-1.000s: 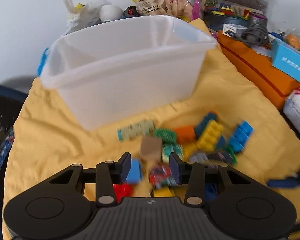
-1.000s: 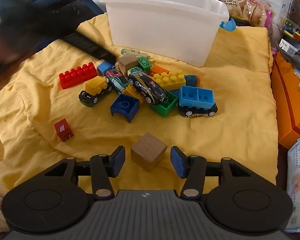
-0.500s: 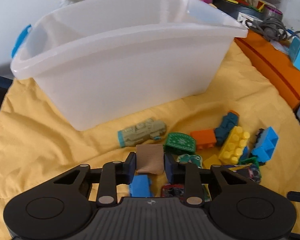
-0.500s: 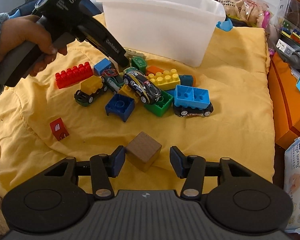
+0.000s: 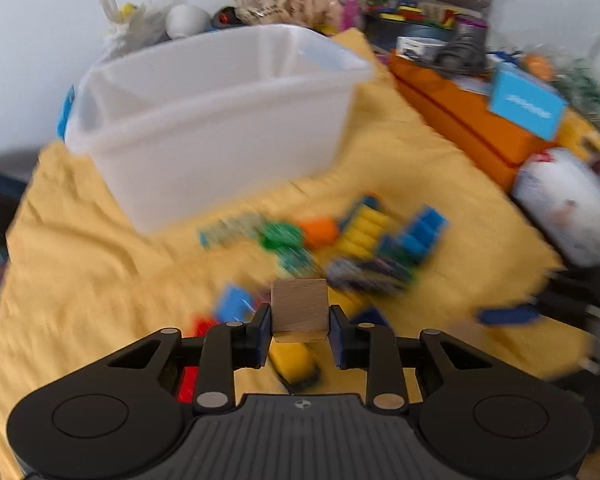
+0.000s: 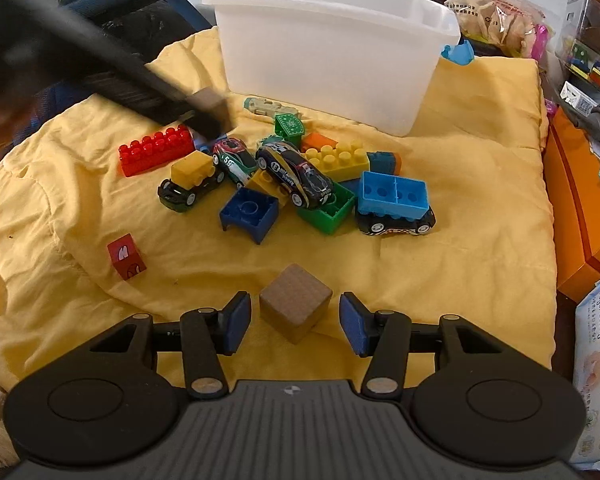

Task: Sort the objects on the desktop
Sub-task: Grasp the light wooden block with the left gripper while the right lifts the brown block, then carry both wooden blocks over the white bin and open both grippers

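On the yellow cloth, two wooden cubes, left claw gripping one, right claw open around the other.

My right gripper hangs with its jaws apart on either side of a wooden cube on the yellow cloth, pads clear of it. Beyond lie toy cars and bricks, then a white bin. My left gripper, blurred, holds a second wooden cube.
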`<control>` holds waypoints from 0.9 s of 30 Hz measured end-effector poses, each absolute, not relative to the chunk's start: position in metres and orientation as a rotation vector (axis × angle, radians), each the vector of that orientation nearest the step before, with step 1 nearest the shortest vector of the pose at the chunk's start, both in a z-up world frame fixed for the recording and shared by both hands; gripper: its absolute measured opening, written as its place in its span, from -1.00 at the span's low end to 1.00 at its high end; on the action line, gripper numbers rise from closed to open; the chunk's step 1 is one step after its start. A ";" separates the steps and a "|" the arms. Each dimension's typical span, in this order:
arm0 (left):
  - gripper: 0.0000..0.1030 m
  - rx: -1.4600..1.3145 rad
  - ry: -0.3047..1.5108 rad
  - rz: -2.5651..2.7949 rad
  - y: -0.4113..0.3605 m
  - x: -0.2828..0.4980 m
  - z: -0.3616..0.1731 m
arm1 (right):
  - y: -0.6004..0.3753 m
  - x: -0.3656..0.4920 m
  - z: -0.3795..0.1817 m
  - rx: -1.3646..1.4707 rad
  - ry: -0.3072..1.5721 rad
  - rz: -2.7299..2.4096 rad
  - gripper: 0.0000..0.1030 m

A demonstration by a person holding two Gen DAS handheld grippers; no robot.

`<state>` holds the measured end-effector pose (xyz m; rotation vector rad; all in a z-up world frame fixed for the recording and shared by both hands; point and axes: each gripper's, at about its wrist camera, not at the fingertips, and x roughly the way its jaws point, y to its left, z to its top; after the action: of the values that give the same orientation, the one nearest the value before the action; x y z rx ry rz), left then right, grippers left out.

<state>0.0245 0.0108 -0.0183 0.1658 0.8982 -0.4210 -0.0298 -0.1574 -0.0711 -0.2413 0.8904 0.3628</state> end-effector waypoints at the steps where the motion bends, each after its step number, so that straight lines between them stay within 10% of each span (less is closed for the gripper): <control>1: -0.37 0.147 0.907 -0.432 0.009 0.013 -0.019 | -0.158 -0.029 -0.071 -0.238 0.893 0.366 0.02; 27: -0.36 0.176 0.878 -0.438 -0.015 -0.025 -0.033 | -0.161 -0.023 -0.060 -0.250 0.867 0.395 -0.25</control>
<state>-0.0252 -0.0146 -0.0331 0.1758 0.8782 -0.4379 -0.0233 -0.1612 -0.0598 -0.2496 0.8674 0.3951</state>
